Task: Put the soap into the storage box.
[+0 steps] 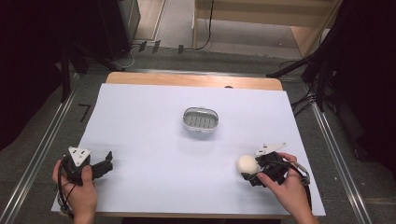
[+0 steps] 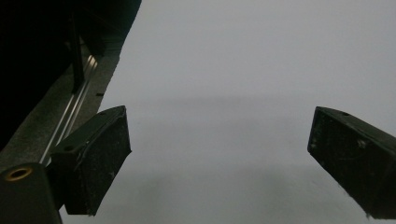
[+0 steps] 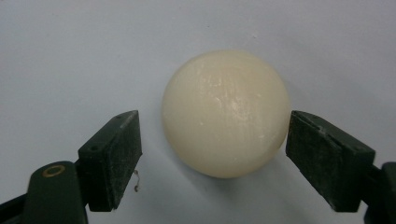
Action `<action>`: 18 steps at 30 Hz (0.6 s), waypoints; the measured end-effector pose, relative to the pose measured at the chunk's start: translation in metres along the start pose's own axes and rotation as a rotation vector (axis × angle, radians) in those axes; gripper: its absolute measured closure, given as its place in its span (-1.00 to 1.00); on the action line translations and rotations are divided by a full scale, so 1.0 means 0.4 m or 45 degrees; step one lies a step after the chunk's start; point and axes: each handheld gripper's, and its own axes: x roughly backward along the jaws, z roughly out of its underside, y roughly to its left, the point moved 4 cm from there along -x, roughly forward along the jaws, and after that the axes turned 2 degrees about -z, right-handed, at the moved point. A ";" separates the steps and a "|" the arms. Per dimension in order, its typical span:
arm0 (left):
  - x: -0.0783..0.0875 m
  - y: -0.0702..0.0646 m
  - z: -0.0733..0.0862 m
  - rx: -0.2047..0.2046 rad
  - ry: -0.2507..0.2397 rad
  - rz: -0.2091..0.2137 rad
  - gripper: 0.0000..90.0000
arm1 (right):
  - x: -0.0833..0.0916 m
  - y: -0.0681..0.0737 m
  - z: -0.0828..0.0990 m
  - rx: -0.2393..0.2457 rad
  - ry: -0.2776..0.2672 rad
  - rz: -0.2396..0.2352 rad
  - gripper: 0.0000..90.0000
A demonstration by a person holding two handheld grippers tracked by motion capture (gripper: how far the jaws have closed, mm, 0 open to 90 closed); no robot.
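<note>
Right gripper view: your right gripper (image 3: 212,154) brackets the soap (image 3: 225,113) on the surface (image 1: 149,121), fingers near but not yet pressing. Grasp and carry to the dish (image 1: 201,120) remain. Your left gripper (image 2: 219,161) idles, fingers wide.

The dish (image 1: 200,121) sat at the centre of the counter (image 1: 149,116). The ball (image 1: 247,164) lay on the counter nearer the person and to the right, between the jaws of the right tool (image 1: 250,173). The left tool (image 1: 109,162) rested at the near left, well apart from both.
</note>
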 end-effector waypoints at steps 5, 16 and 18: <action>0.000 0.000 0.000 0.001 -0.001 0.002 -0.86 | -0.008 -0.001 -0.005 -0.031 0.004 0.020 -0.51; 0.000 0.001 0.000 -0.001 0.004 0.008 -0.85 | -0.029 -0.002 -0.010 -0.050 0.041 0.052 -0.46; 0.000 0.000 0.000 0.000 0.003 0.007 -0.85 | -0.034 -0.003 -0.011 -0.035 0.043 0.054 -0.46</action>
